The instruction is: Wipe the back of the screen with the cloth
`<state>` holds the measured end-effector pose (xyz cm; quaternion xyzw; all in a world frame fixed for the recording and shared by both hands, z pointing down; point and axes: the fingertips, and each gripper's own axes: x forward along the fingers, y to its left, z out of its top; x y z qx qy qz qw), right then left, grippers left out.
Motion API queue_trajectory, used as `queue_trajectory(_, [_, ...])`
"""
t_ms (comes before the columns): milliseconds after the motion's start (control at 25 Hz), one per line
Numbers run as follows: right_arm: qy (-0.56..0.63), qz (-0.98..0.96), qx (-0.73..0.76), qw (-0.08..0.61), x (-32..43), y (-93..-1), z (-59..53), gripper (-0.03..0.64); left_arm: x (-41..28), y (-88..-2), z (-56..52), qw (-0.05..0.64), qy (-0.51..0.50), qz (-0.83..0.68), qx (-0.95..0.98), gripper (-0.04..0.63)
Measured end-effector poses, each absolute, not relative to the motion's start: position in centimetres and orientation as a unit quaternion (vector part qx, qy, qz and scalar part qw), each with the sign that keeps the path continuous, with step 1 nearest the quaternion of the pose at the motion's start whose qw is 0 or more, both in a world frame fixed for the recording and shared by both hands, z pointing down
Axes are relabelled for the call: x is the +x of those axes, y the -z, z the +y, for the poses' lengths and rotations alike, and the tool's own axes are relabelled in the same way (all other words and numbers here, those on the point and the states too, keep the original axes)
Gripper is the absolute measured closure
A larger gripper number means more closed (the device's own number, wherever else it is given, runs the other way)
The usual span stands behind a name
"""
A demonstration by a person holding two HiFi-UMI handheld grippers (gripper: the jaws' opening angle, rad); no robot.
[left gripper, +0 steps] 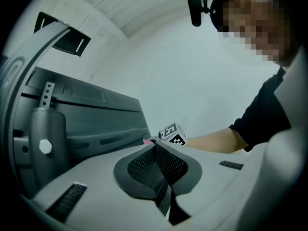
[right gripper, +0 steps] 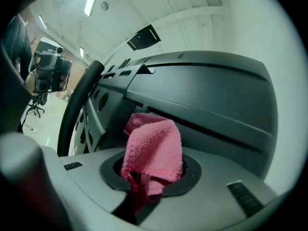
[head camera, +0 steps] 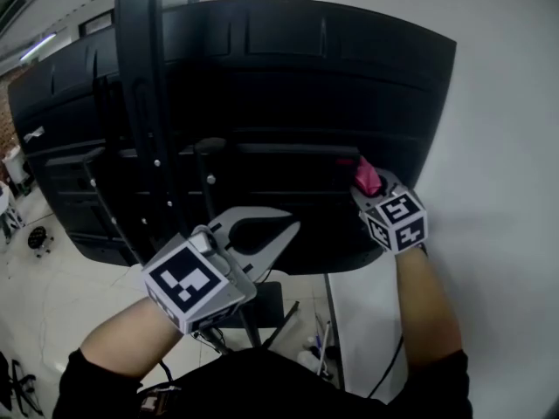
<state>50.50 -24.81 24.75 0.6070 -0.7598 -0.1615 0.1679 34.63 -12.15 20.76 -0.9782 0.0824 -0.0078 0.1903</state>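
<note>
The black back of the large screen (head camera: 262, 77) fills the head view. A pink cloth (head camera: 365, 174) is pressed against its lower right part, and my right gripper (head camera: 368, 187) is shut on it. In the right gripper view the cloth (right gripper: 154, 146) bulges out of the jaws, close to the ribbed panel (right gripper: 207, 95). My left gripper (head camera: 286, 230) hangs below the screen's middle, shut with nothing in it, off the panel. In the left gripper view its pads (left gripper: 155, 147) meet, with the screen back (left gripper: 86, 114) to the left and the right gripper's marker cube (left gripper: 173, 134) beyond.
A black stand pole (head camera: 140, 77) runs up the screen's left part, with brackets beside it. A white wall (head camera: 507, 147) lies to the right. Below the screen are a light floor and cables (head camera: 314, 347). A camera on a stand (right gripper: 48, 73) is far off.
</note>
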Motion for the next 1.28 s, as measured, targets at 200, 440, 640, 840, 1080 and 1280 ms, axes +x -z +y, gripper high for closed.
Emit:
queue_trajectory(200, [0.144, -0.736, 0.641, 0.164, 55.9, -26.1, -23.1, 0.505, 36.3, -25.2, -12.2, 0.131, 0.012, 0.107, -0.985, 0.598])
queue_trajectory(440, [0.08, -0.652, 0.744, 0.124, 66.7, -28.1, -20.2, 0.505, 35.6, -29.3, -14.2, 0.071, 0.027, 0.134, -0.988, 0.598])
queue_trajectory(640, [0.112, -0.727, 0.668, 0.115, 54.5, -31.0, -20.9, 0.505, 32.8, -31.6, -14.8, 0.048, 0.032, 0.162, -0.985, 0.598])
queue_trajectory(840, [0.141, -0.795, 0.567, 0.164, 37.5, -36.8, -26.7, 0.505, 30.4, -33.7, -15.5, 0.036, 0.037, 0.194, -0.98, 0.598])
queue_trajectory(1080, [0.125, -0.765, 0.606, 0.18, 42.3, -38.5, -26.4, 0.503, 29.5, -34.8, -15.7, 0.022, 0.04, 0.196, -0.979, 0.598])
queue_trajectory(1280, [0.071, -0.703, 0.681, 0.192, 56.6, -41.2, -23.3, 0.502, 30.3, -35.5, -15.5, 0.011, 0.049, 0.186, -0.981, 0.598])
